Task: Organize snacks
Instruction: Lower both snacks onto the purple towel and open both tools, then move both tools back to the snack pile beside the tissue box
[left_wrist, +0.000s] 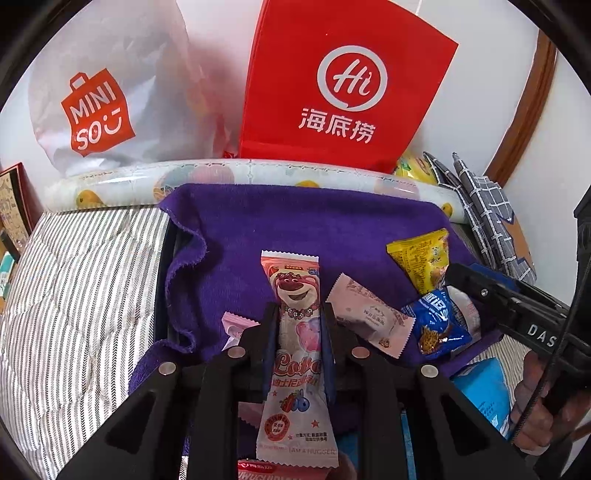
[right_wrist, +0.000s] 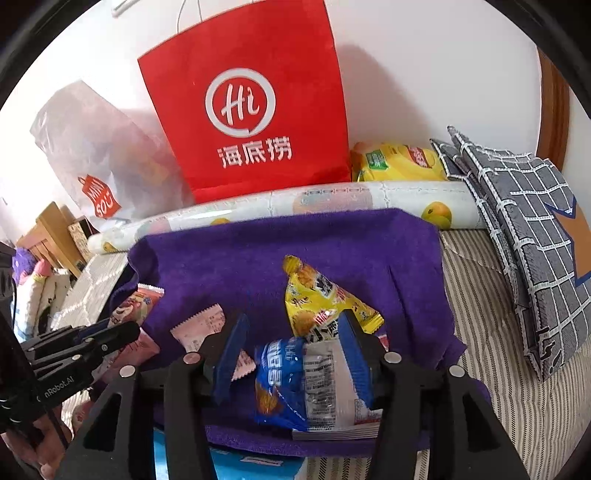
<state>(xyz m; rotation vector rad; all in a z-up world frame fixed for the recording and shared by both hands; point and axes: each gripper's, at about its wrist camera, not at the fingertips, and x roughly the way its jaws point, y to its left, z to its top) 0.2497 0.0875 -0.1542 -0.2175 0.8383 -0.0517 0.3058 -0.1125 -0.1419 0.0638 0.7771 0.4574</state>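
Note:
My left gripper (left_wrist: 297, 314) is shut on a long pink bear-print snack bar (left_wrist: 295, 291), over a purple towel (left_wrist: 295, 225). Beside it lie a pale pink packet (left_wrist: 369, 317), a blue snack packet (left_wrist: 436, 325) and a yellow packet (left_wrist: 421, 258). My right gripper (right_wrist: 293, 325) is open, its jaws on either side of the blue snack packet (right_wrist: 284, 380) without closing on it. The yellow packet (right_wrist: 321, 302) lies just beyond it, and the pale pink packet (right_wrist: 201, 326) to its left. The left gripper (right_wrist: 122, 334) shows at the left of the right wrist view.
A red paper bag (left_wrist: 343, 81) and a white Miniso plastic bag (left_wrist: 103, 103) stand against the wall behind a fruit-print roll (left_wrist: 236, 177). A yellow chip bag (right_wrist: 399, 162) and grey checked cushions (right_wrist: 524, 236) lie at the right. Striped bedding (left_wrist: 74, 295) surrounds the towel.

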